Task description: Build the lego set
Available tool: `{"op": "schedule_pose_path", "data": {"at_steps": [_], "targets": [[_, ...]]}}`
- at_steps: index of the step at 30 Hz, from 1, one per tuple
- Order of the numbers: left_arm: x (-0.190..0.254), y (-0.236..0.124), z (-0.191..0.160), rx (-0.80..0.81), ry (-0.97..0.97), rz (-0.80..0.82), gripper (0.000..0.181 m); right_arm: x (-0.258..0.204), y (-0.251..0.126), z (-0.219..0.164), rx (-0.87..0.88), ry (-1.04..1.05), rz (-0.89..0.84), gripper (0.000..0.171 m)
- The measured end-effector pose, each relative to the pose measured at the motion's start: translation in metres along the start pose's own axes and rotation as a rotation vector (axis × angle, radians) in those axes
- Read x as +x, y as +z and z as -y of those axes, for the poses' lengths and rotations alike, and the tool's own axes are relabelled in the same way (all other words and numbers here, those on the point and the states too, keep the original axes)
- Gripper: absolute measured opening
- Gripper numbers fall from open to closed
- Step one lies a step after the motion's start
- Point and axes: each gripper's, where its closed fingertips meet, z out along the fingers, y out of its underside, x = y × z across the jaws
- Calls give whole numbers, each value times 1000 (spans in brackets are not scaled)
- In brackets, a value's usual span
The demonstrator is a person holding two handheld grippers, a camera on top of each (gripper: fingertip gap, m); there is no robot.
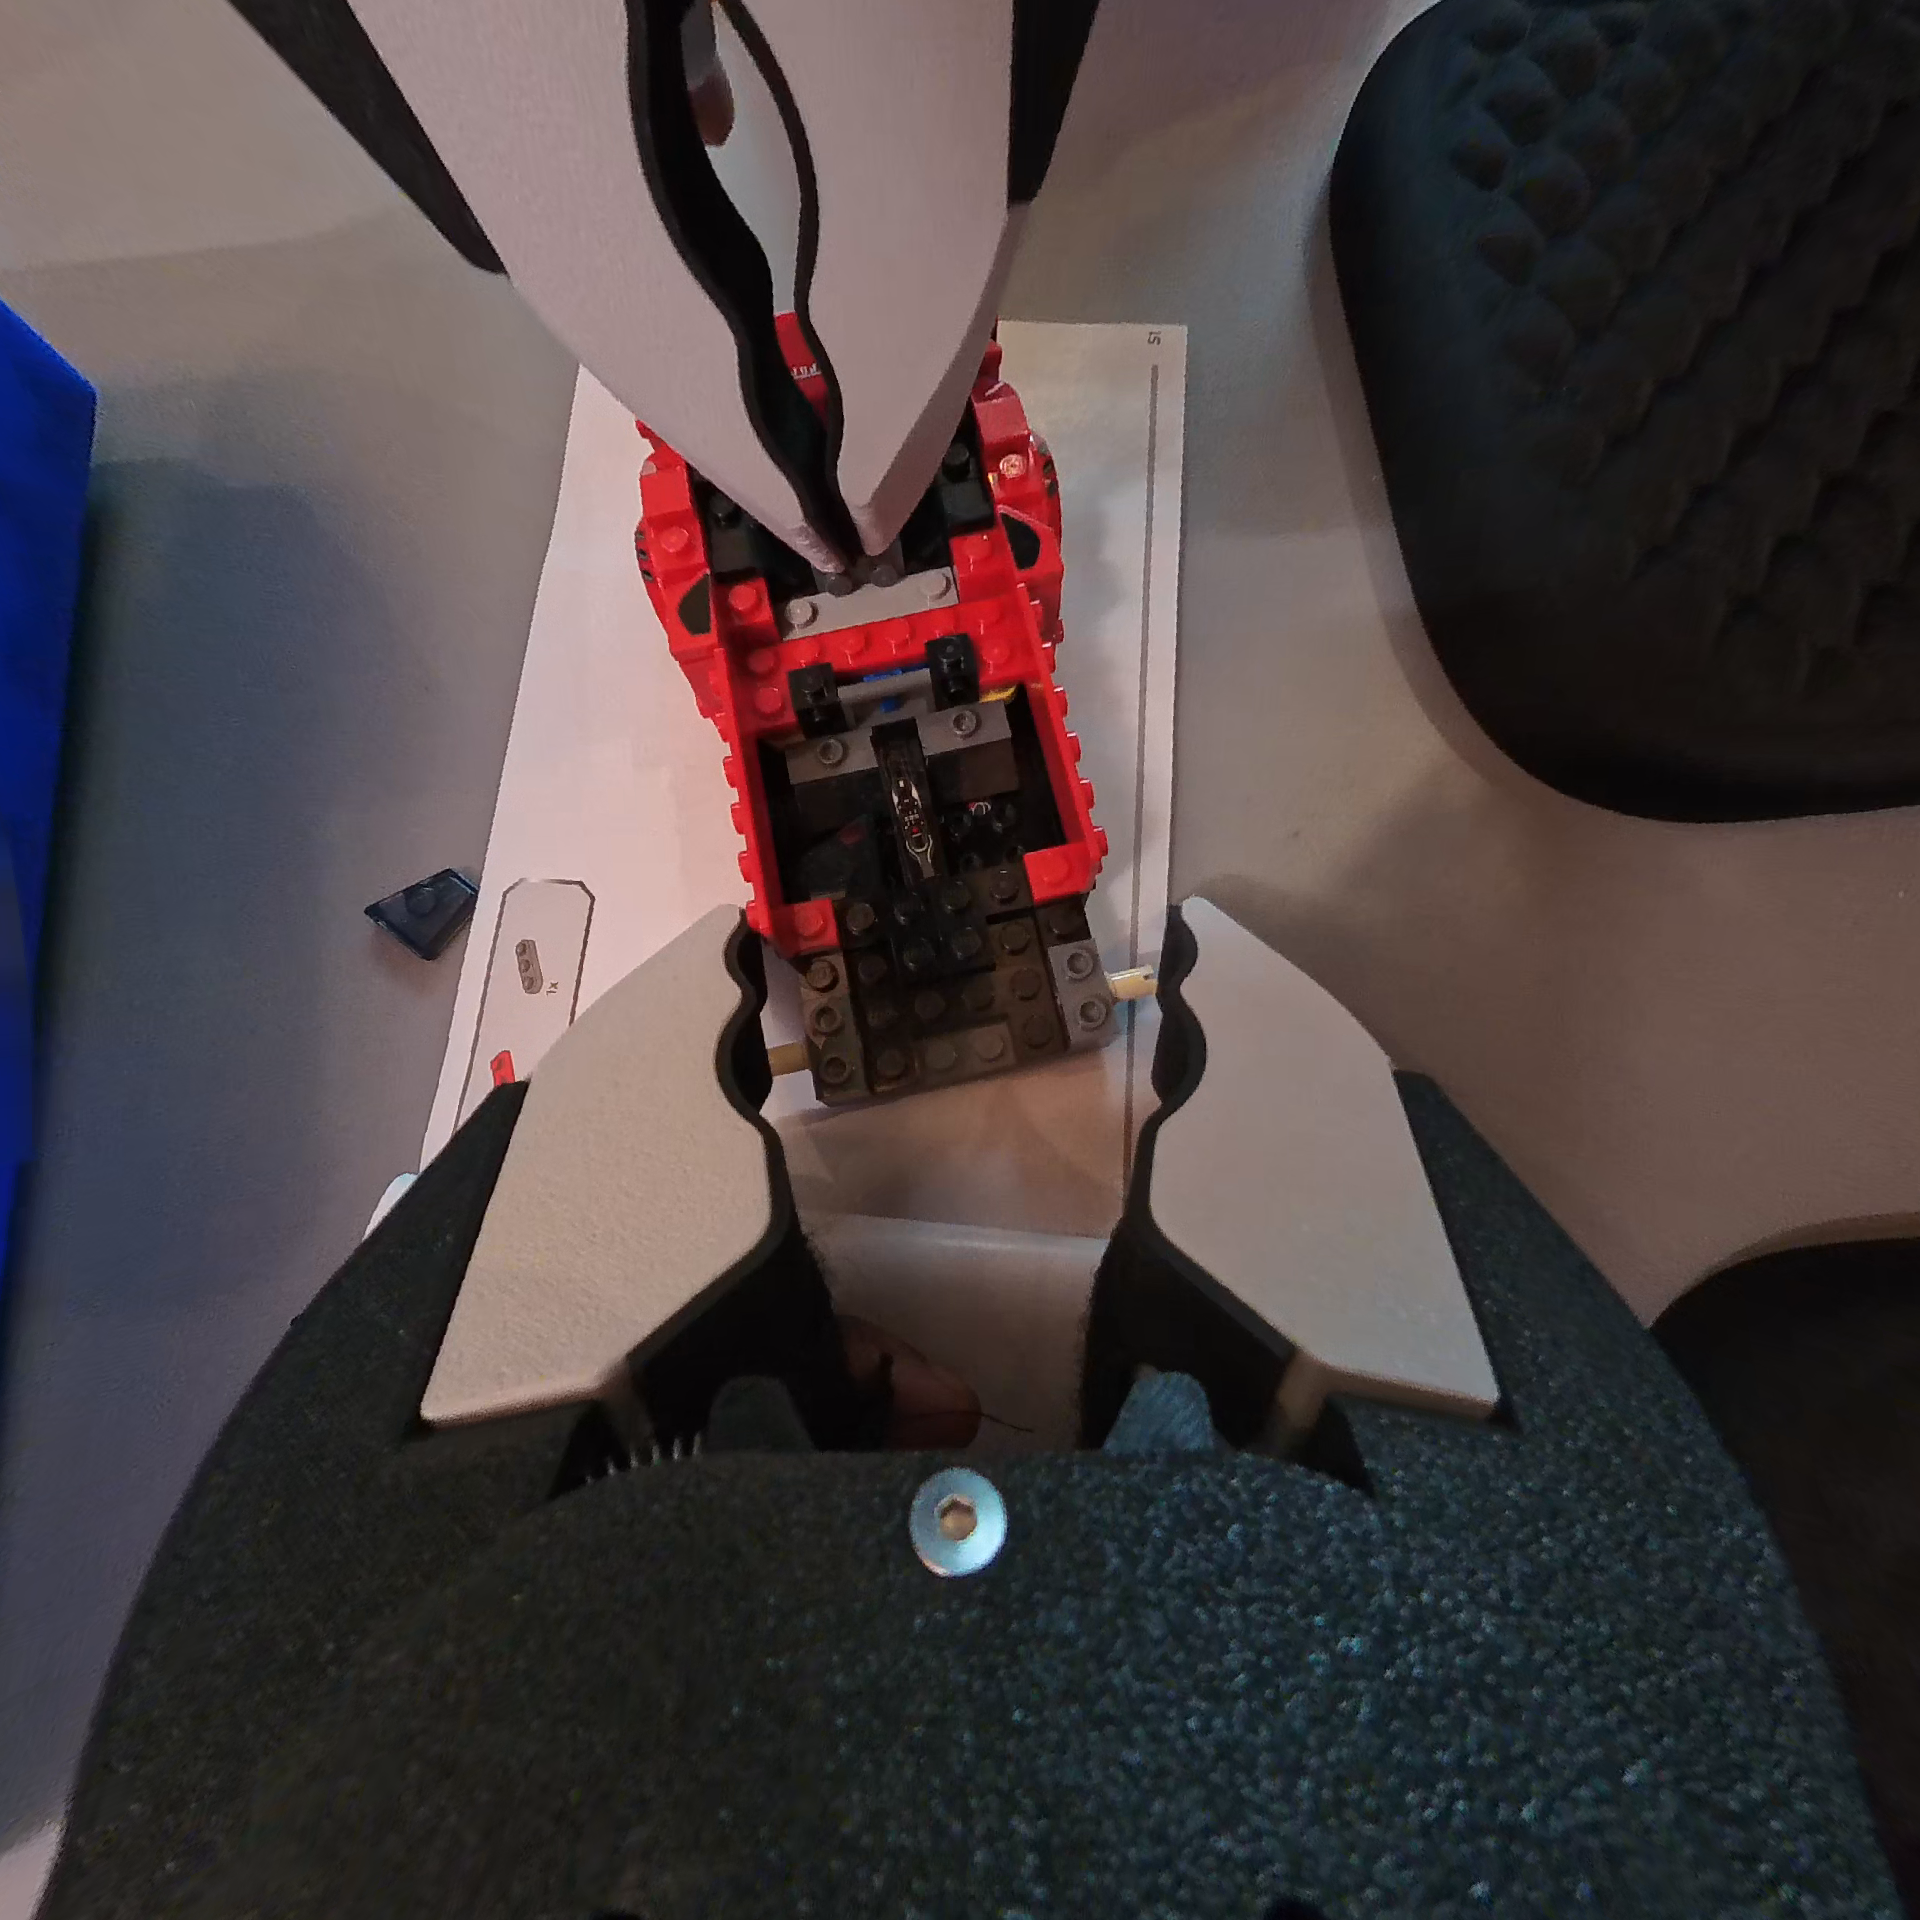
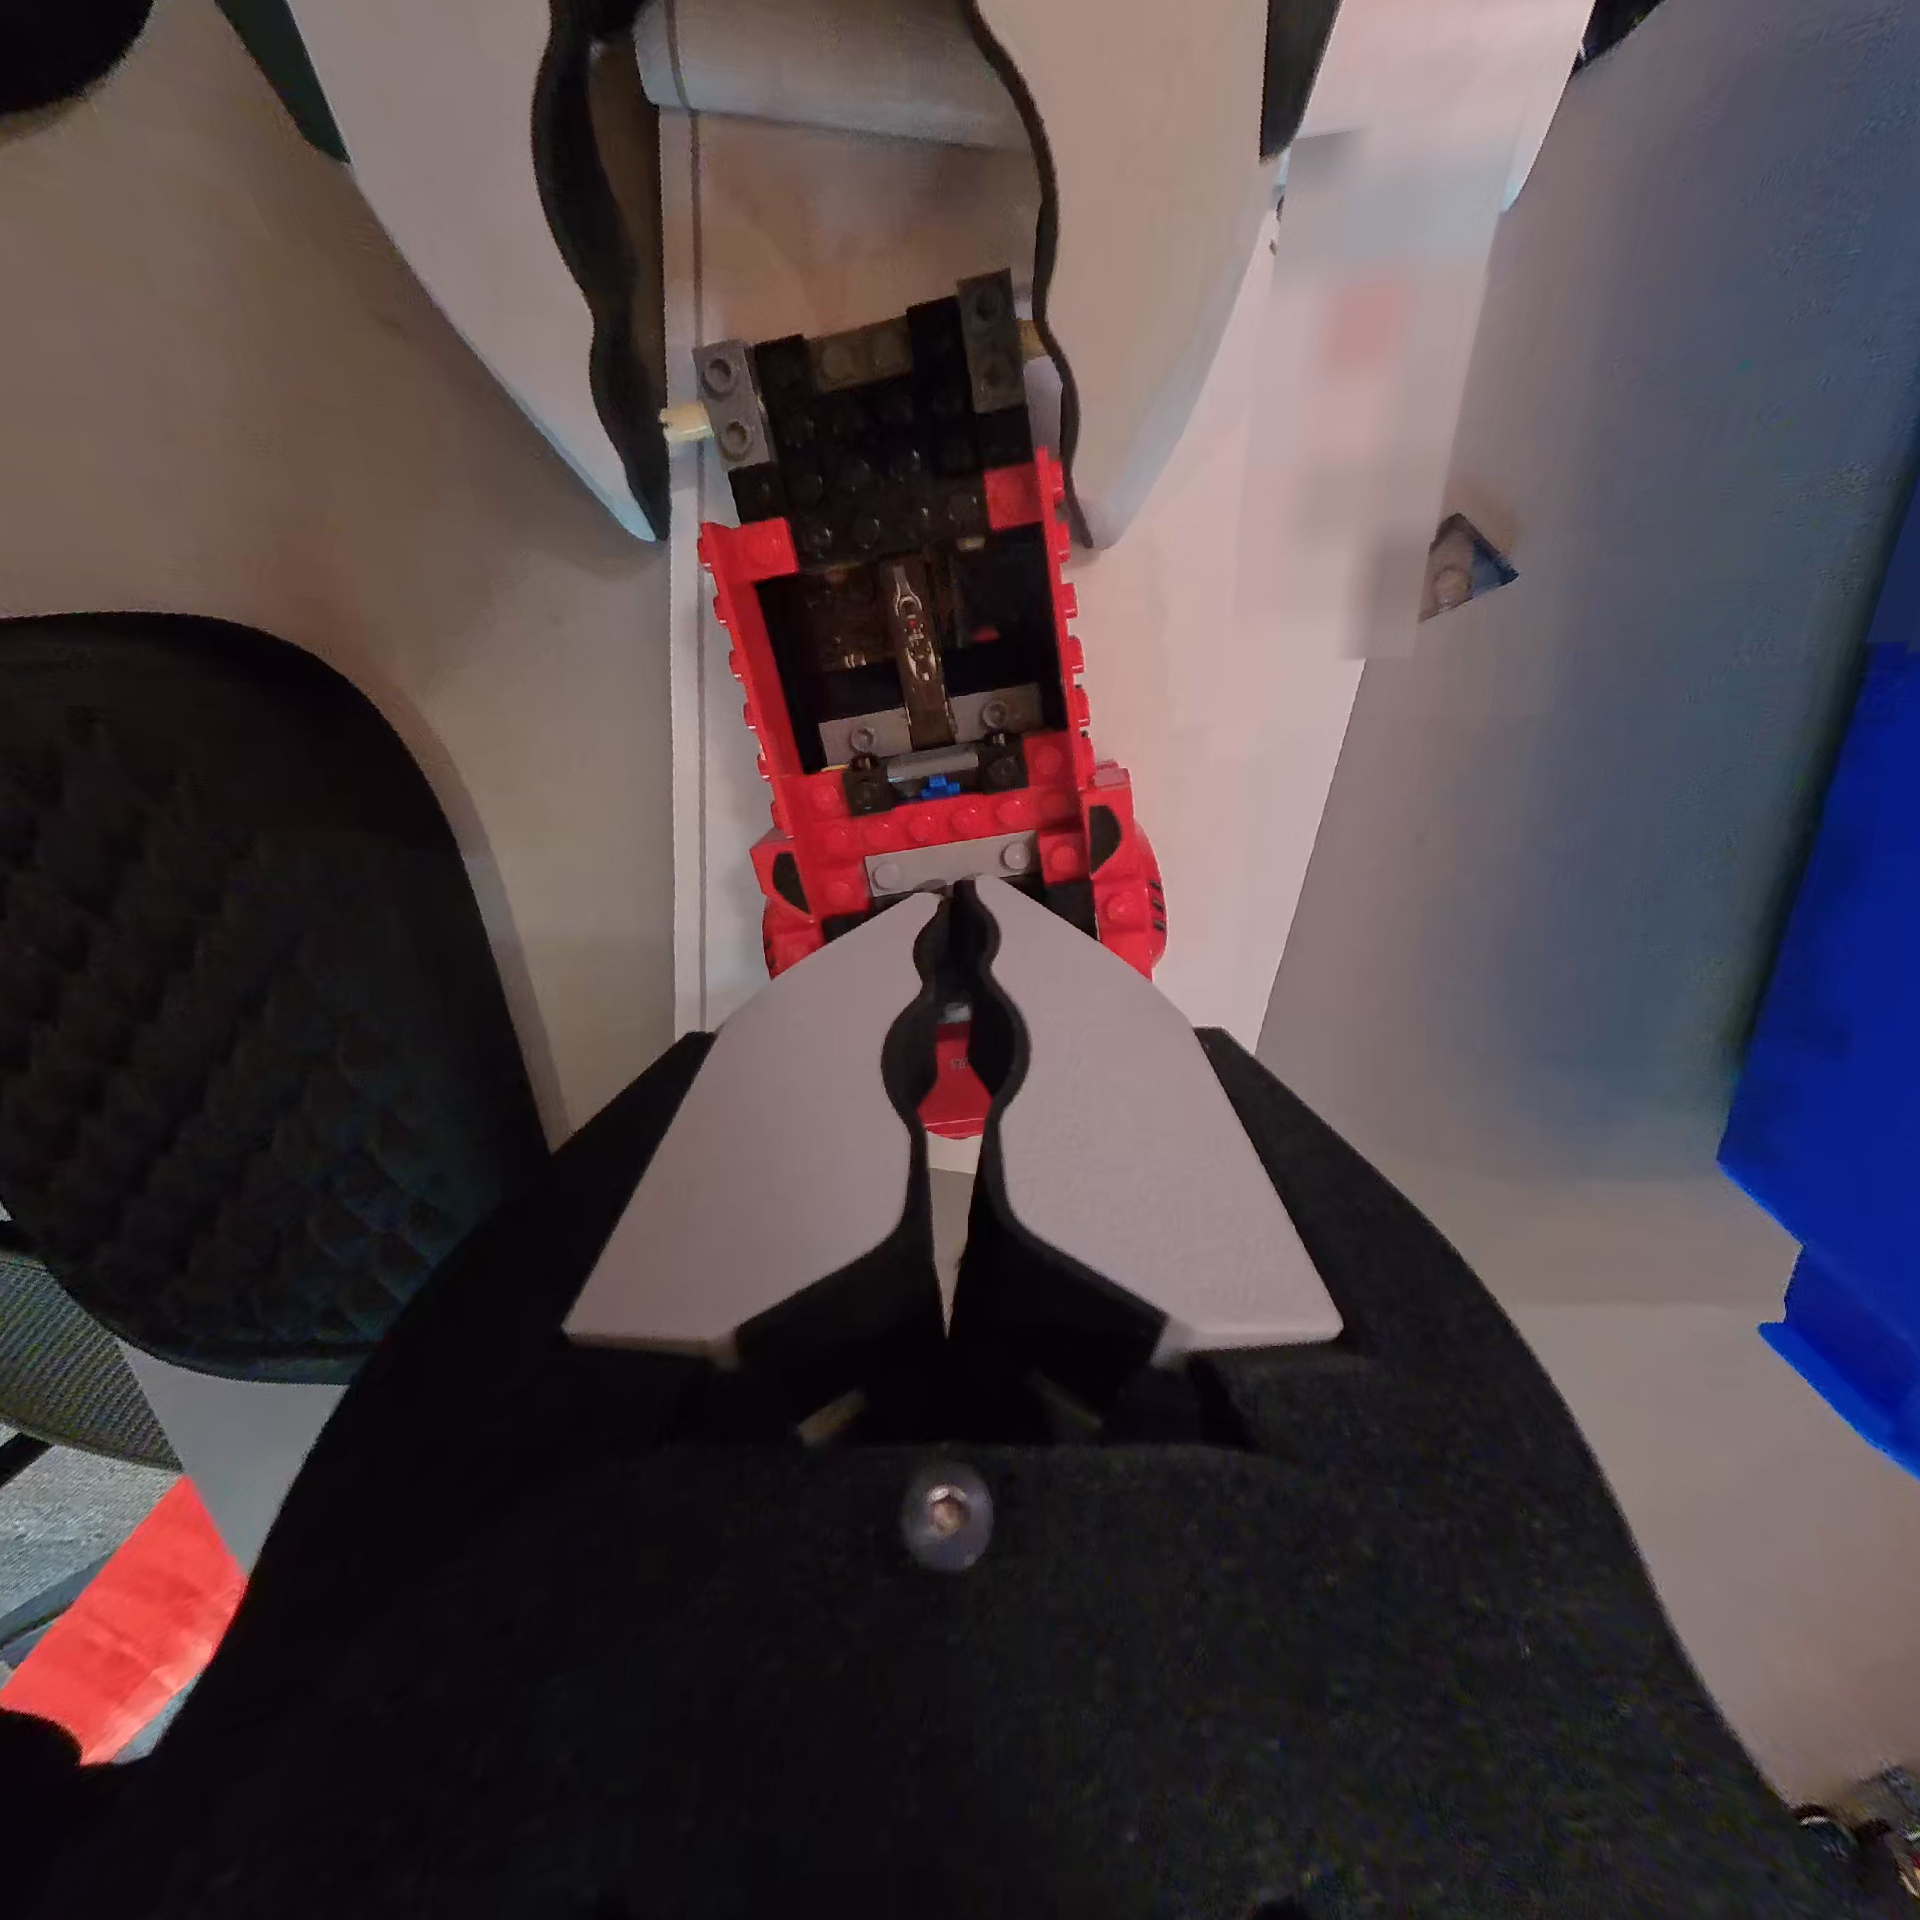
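Lego car (image 1: pixel 894 748), red-walled with a black and grey studded floor, sits on a white instruction sheet (image 1: pixel 623 748) in the middle of the pale tabletop (image 1: pixel 291 644). In the left wrist view the left gripper (image 1: pixel 961 930) has its jaws spread wide, one on either side of the car's dark end at 6 o'clock, close to the short tan pegs that stick out there; whether they touch cannot be told. The right gripper (image 1: pixel 852 556) comes in from 12 o'clock with its jaws pressed together, tips down on the grey plate (image 1: pixel 868 603) across the car's red end; if anything small is pinched between them, it is too hidden to tell. A small dark blue piece (image 1: pixel 424 909) lies loose on the tabletop at 9 o'clock, just beside the sheet. A blue bin (image 1: pixel 36 727) stands at the far 9 o'clock edge, and a black textured cushion (image 1: pixel 1662 395) fills 2 o'clock.
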Motion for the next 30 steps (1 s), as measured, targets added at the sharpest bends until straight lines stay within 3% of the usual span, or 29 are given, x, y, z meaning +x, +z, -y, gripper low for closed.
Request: {"op": "schedule_pose_path", "data": {"at_steps": [7,10,13,23,28,30], "targets": [[0,0,0,3,4,0,73,-1,-2,-3,-10,-61,-37,0],[0,0,0,4,4,-1,73,-2,-23,12,142,-31,-50,0],[0,0,0,-1,7,1,73,4,-22,-12,21,-24,-95,0],[0,0,0,-1,9,5,72,3,-14,-15,15,-25,-79,0],[1,0,0,12,9,5,72,-11,-47,-15,258,42,-15,82],[1,0,0,12,10,0,73,-11,-36,-28,299,6,-40,87]]}}
